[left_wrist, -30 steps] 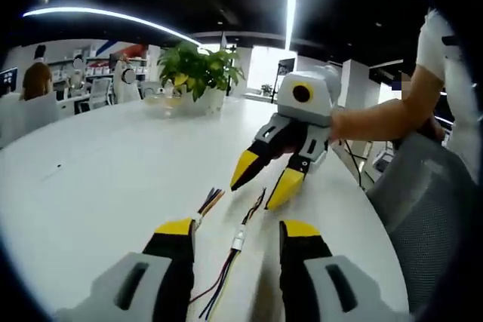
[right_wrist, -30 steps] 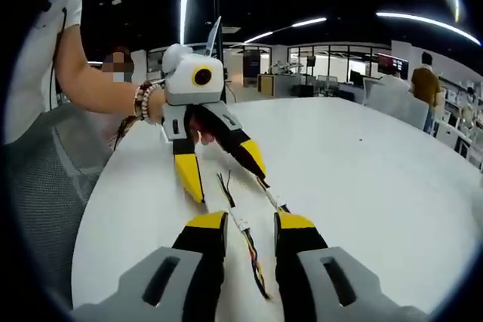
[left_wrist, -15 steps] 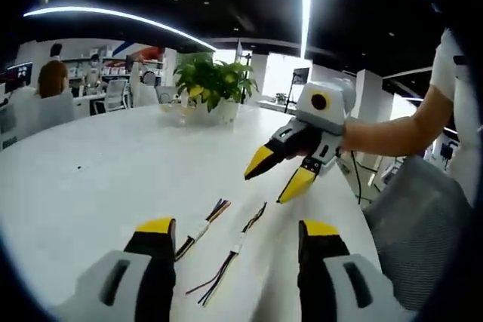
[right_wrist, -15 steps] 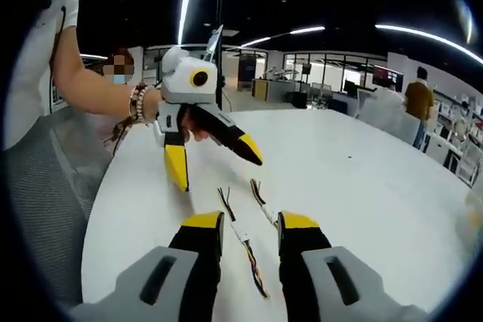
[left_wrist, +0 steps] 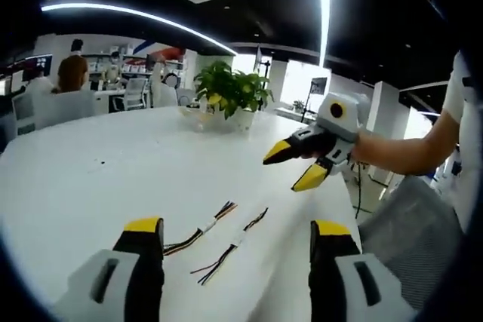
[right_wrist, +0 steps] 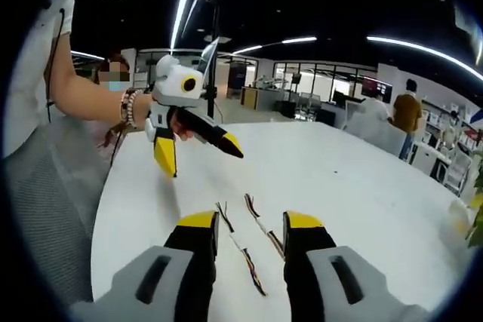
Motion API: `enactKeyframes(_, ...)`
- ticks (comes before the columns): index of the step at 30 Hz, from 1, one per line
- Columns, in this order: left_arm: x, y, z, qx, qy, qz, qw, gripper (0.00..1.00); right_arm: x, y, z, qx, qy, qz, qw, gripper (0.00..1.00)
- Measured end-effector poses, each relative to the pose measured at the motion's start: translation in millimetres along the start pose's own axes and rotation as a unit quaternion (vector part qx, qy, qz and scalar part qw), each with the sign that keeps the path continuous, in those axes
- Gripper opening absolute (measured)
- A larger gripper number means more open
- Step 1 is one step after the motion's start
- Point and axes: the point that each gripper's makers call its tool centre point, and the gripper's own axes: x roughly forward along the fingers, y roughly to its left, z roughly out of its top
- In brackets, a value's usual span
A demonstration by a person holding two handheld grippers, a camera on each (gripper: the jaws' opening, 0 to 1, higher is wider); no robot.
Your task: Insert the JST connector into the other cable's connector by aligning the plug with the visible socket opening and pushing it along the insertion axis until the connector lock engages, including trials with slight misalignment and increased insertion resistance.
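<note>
Two JST cables side by side on the white table (left_wrist: 90,179), apart from each other, unmated: first cable (left_wrist: 202,228) and second cable (left_wrist: 235,243), beyond and between the left gripper (left_wrist: 235,228) fingertips, touching neither. Left jaws spread wide, holding nothing. Right gripper (left_wrist: 297,165) raised above the table past the cables, jaws parted, empty. Potted plant (left_wrist: 230,96) on the far table edge.

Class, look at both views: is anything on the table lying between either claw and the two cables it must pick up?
Nothing visible does. The two cables lie side by side, apart, on bare white table. The left claw and the right claw are both open and raised above them, with only clear tabletop between. The potted plant stands far behind.
</note>
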Motion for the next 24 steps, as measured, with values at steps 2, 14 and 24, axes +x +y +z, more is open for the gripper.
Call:
enactKeyframes(2, -6.4, 1.4, -0.3, 0.0, 0.002, 0.01, 0.9999, 0.83, -2.8, -1.2, 1.2, -0.003, -0.001, -0.008, 1.0, 0.35)
enactKeyframes(14, -56.0, 0.7, -10.9, 0.038, 0.036, 0.056, 0.9971, 0.92, -26.5, 1.8, -0.4, 0.001, 0.014, -0.041, 0.999, 0.42)
enactKeyframes(24, -94.0, -19.3, -0.2, 0.05, 0.012, 0.065, 0.9966, 0.95, -47.2, 10.6, -0.9, 0.028, -0.007, -0.079, 0.9965, 0.44)
